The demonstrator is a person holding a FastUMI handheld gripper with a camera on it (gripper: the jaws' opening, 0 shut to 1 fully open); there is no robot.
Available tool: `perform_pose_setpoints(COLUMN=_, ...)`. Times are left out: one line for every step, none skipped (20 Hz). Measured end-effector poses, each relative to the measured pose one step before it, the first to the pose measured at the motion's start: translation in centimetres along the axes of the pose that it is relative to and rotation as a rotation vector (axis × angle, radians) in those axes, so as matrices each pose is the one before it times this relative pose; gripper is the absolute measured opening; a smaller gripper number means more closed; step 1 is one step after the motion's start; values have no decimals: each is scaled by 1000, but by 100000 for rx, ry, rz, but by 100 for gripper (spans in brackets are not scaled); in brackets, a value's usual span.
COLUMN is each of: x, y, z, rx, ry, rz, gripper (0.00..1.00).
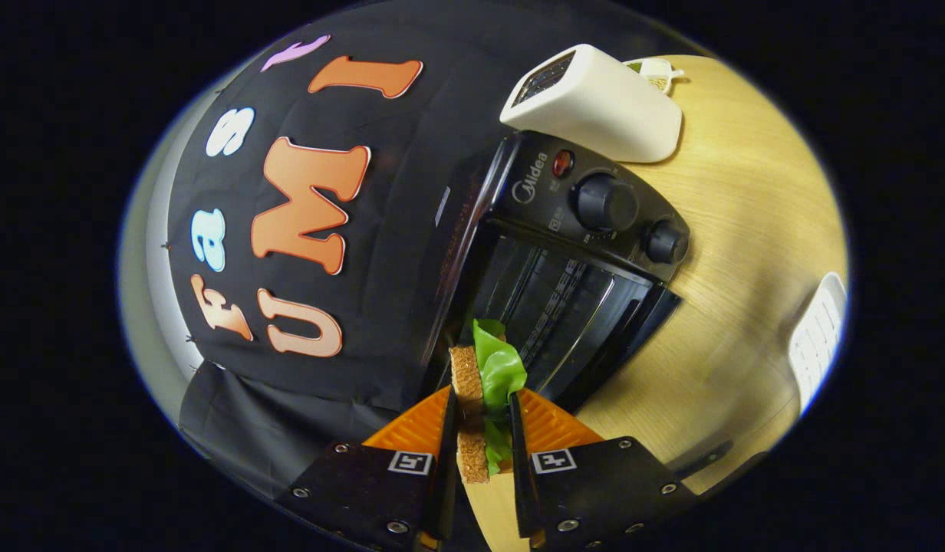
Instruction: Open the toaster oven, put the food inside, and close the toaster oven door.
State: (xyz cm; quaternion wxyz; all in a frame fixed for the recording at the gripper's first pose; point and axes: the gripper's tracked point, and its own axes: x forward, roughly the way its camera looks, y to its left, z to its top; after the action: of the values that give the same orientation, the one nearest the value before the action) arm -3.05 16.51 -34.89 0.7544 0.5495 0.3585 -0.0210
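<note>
- Currently fingers (pixel 480 429) clenched on sandwich (pixel 472 399), bread slice left, lettuce right, held edge-on between the pads
- Sandwich looks light, soft, layered: judged prone to squash or shed lettuce, so grip across both bread faces
- Toaster oven (pixel 572 253) just ahead, door (pixel 618 337) open
- White toaster (pixel 595 100) beyond, on tabletop (pixel 749 230)

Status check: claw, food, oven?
Claw shut on sandwich. Toaster oven door open, just ahead. White toaster sits beyond the oven, not in the way.
</note>
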Motion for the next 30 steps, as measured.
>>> perform_pose_setpoints(x=480, y=-68, z=51, rx=749, ry=-1970, rz=443, gripper=33)
perform_pose_setpoints(x=403, y=-136, z=170, rx=77, ry=-2062, rz=-113, gripper=33)
perform_pose_setpoints(x=196, y=-345, z=193, rx=184, ry=-1636, rz=-239, gripper=33)
perform_pose_setpoints(x=503, y=-146, z=140, rx=147, ry=-866, rz=-382, gripper=33)
perform_pose_setpoints(x=311, y=105, z=156, rx=368, ry=-1002, rz=402, gripper=33)
perform_pose_setpoints(x=361, y=40, z=177, rx=264, ry=-841, rz=650, gripper=33)
perform_pose_setpoints(x=326, y=-76, z=203, rx=199, ry=-1319, rz=-389, gripper=33)
perform_pose_setpoints(x=482, y=-471, z=52, rx=-542, ry=-381, rz=-1035, gripper=33)
perform_pose_setpoints(x=442, y=-249, z=13, rx=-267, ry=-514, rz=-623, gripper=33)
perform_pose_setpoints(x=432, y=-113, z=42, rx=616, ry=135, rz=-367, gripper=33)
perform_pose_setpoints(x=317, y=-49, z=-47, rx=-170, ry=-275, rz=-660, gripper=33)
perform_pose_setpoints(x=552, y=-239, z=61, rx=-1449, ry=-860, rz=-714, gripper=33)
perform_pose_setpoints(x=135, y=-198, z=-73, rx=-1316, ry=-241, rz=-896, gripper=34)
perform_pose_setpoints(x=448, y=-233, z=5, rx=-1156, ry=-451, rz=-1243, gripper=35)
perform_pose_setpoints(x=447, y=-132, z=52, rx=-681, ry=-73, rz=-1289, gripper=37)
perform_pose_setpoints(x=446, y=-456, z=-135, rx=-1766, ry=1036, rz=-3250, gripper=41)
perform_pose_setpoints(x=-263, y=-170, z=-516, rx=-2975, ry=766, rz=-1660, gripper=47)
perform_pose_setpoints(x=-440, y=-236, z=-161, rx=-3552, ry=1812, rz=-1661, gripper=53)
perform_pose_setpoints(x=-185, y=-142, z=-576, rx=-3571, ry=3112, rz=-1186, gripper=59)
perform_pose_setpoints(x=-323, y=-398, z=-477, rx=-3009, ry=4160, rz=-2284, gripper=74)
perform_pose_setpoints(x=-584, y=-674, z=-569, rx=-1803, ry=4309, rz=-2565, gripper=84)
perform_pose_setpoints(x=-708, y=-18, z=-127, rx=-2114, ry=2235, rz=241, gripper=97)
perform_pose_setpoints(x=-853, y=-195, z=36, rx=-3615, ry=1392, rz=-383, gripper=97)
perform_pose_setpoints(x=-875, y=-420, z=287, rx=-4347, ry=511, rz=-1813, gripper=97)
perform_pose_setpoints(x=-868, y=-638, z=272, rx=-4787, ry=674, rz=-1291, gripper=97)
perform_pose_setpoints(x=-951, y=-197, z=-56, rx=-5514, ry=1171, rz=-364, gripper=97)
perform_pose_setpoints(x=-928, y=-246, z=-237, rx=-6438, ry=1287, rz=-85, gripper=97)
perform_pose_setpoints(x=-932, y=-350, z=-424, rx=-6937, ry=1409, rz=-924, gripper=97)
perform_pose_setpoints(x=-824, y=-515, z=-590, rx=-6559, ry=1204, rz=-1181, gripper=97)
perform_pose_setpoints(x=-746, y=-352, z=-458, rx=-5689, ry=858, rz=-926, gripper=98)
